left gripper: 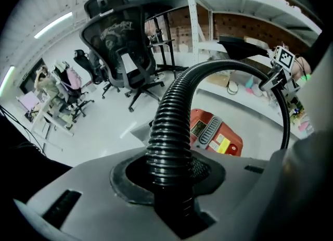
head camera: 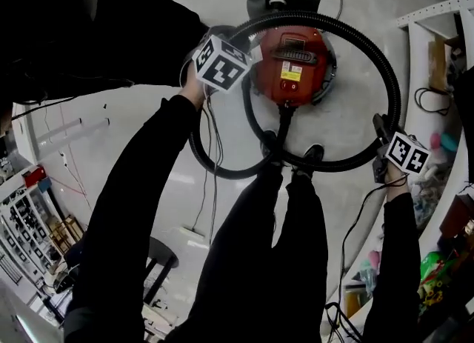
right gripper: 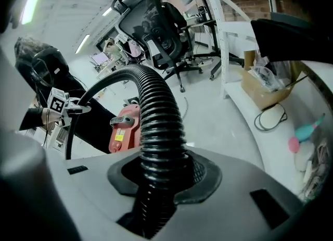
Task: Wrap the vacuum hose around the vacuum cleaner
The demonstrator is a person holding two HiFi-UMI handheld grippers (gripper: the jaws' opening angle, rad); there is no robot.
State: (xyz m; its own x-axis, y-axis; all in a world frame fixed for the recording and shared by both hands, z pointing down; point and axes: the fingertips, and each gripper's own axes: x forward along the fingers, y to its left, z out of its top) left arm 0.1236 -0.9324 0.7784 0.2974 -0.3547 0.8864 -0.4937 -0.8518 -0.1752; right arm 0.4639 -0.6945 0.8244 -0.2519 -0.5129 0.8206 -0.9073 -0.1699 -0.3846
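Pale, glossy floor (head camera: 348,112) of a workshop-like room, seen from the head view; white shelving (head camera: 433,15) runs along the right edge, its shelves crowded with small items too blurred to name, and a black mesh office chair (left gripper: 122,42) stands with other chairs and desks in the background of both gripper views. The red vacuum cleaner (head camera: 292,67) stands on the floor just ahead of the person's shoes (head camera: 270,145). The black ribbed vacuum hose (head camera: 389,82) forms a wide loop around the cleaner, passing over its far side and back along the near side by the shoes. The left gripper (left gripper: 169,177) has its jaws closed on the hose at the loop's left, and the right gripper (right gripper: 156,182) is likewise clamped on it at the loop's right; in each gripper view the hose rises from between the jaws and arches away toward the other gripper. Hidden or unclear: the marker cube covers the hose at the left grip in the head view; the person's legs mask the floor below the shoes; the hose below each pair of jaws is lost in shadow; a cardboard box (right gripper: 265,86) on a low shelf is partly cut off by a dark shape
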